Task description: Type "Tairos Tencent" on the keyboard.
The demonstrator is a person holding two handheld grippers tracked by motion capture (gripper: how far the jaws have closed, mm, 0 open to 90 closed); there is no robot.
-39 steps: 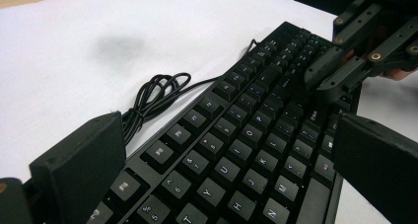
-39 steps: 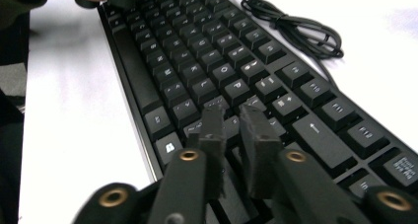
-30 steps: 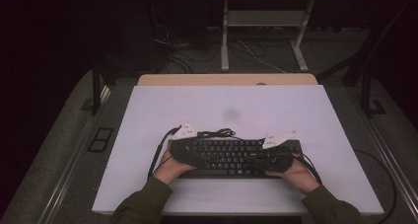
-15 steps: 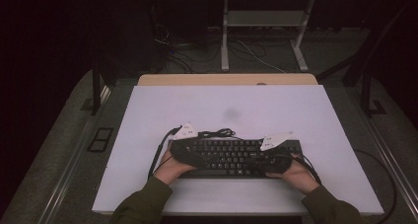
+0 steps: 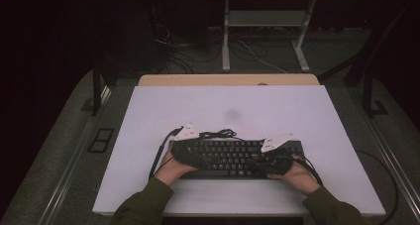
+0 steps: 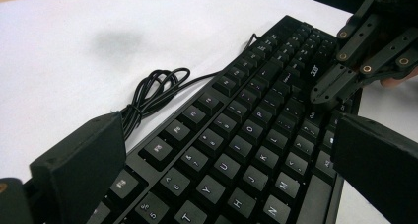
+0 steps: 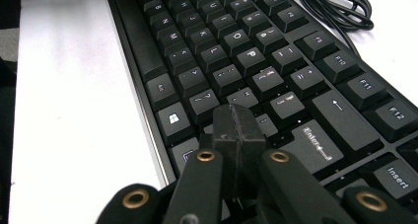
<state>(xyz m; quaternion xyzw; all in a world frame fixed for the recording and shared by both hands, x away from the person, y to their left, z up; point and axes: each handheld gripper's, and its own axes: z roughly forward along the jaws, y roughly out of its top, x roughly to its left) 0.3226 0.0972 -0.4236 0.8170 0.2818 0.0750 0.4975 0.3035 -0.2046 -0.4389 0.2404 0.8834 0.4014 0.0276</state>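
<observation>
Black keyboard (image 5: 233,157): flat on white table (image 5: 277,111), near front edge, long side across. Bundled black cable (image 5: 218,134) coiled just behind top edge, on table surface.

Left gripper (image 6: 222,150): over left half of keyboard, jaws wide apart, straddling keys from top row to space-bar row; pads not seen pressing on anything.

Right gripper (image 7: 238,130): over right half, jaws pressed together, nothing between; tip low over keys beside Enter, contact not discernible.

Hands (image 5: 171,168) at keyboard's front corners, green sleeves (image 5: 143,207) entering from below.
</observation>
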